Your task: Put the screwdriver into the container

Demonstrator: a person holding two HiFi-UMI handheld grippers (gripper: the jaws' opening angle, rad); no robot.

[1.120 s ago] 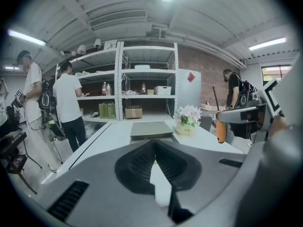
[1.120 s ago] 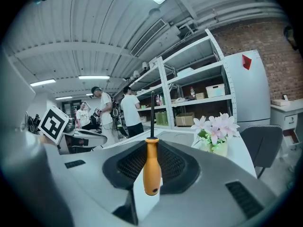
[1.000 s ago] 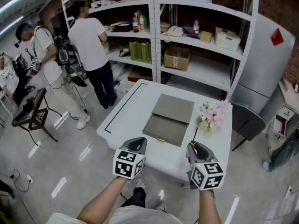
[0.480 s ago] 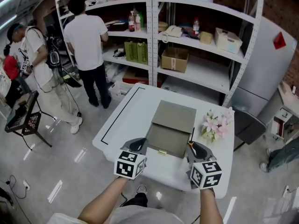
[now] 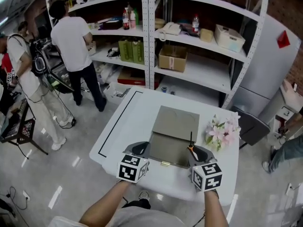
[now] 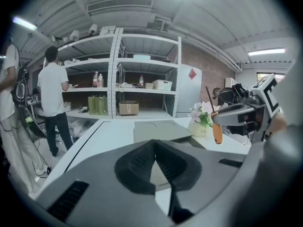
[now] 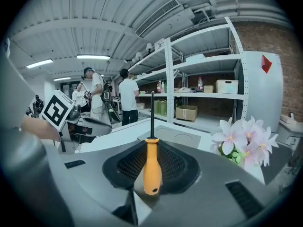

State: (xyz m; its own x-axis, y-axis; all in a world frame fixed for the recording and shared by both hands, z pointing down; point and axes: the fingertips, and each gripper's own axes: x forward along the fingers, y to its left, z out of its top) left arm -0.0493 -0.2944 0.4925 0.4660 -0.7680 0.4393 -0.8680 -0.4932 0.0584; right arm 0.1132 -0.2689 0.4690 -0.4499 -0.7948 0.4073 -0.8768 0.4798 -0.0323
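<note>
Right hand-held gripper (image 5: 193,151) clamped on orange-handled screwdriver (image 7: 152,170), shaft upright, by grey container (image 5: 176,122) on worktop (image 5: 122,132), left hand-held gripper (image 6: 155,149) closed, empty.

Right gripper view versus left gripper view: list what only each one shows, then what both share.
Only the right gripper view: the screwdriver head-on, orange handle clamped in the right gripper, shaft up, and the left gripper from outside. Only the left gripper view: the left gripper's jaws shut on nothing, and the right gripper side-on. Both: the screwdriver, the flowers, the grey container on the white table, the shelves.
</note>
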